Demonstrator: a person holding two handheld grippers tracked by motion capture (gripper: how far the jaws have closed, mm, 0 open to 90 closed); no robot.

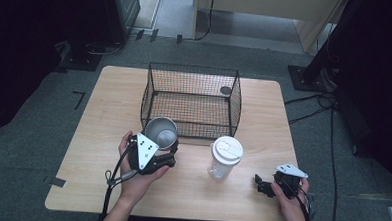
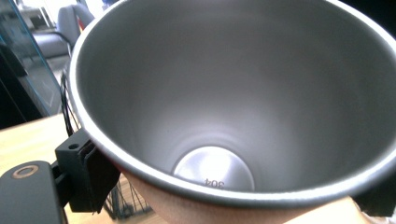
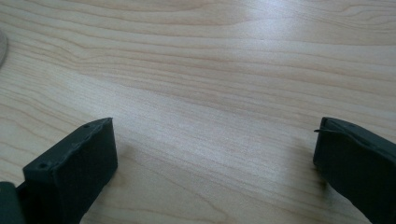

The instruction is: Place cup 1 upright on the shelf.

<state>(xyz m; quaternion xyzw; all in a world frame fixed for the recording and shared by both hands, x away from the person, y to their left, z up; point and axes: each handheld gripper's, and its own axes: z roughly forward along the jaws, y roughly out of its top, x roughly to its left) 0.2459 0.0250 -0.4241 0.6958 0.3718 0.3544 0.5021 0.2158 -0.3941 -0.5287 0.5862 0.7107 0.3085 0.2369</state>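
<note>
While left gripper (image 1: 168,150) pinches steel cup (image 1: 161,132) (tilted) | right gripper (image 1: 264,186) jaws spread

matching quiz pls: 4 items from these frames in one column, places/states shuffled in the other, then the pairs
Things:
1. steel cup
2. lidded clear tumbler
3. wire basket
4. right tool

Places or states:
A. jaws spread wide over bare table, holding nothing
B. stands mid-table at the far side, open-topped
C. gripped at its rim by the left tool, mouth tilted toward that tool's camera
D. stands upright on the table between the two hands, white lid on

Pairs: 1-C, 2-D, 3-B, 4-A
</note>
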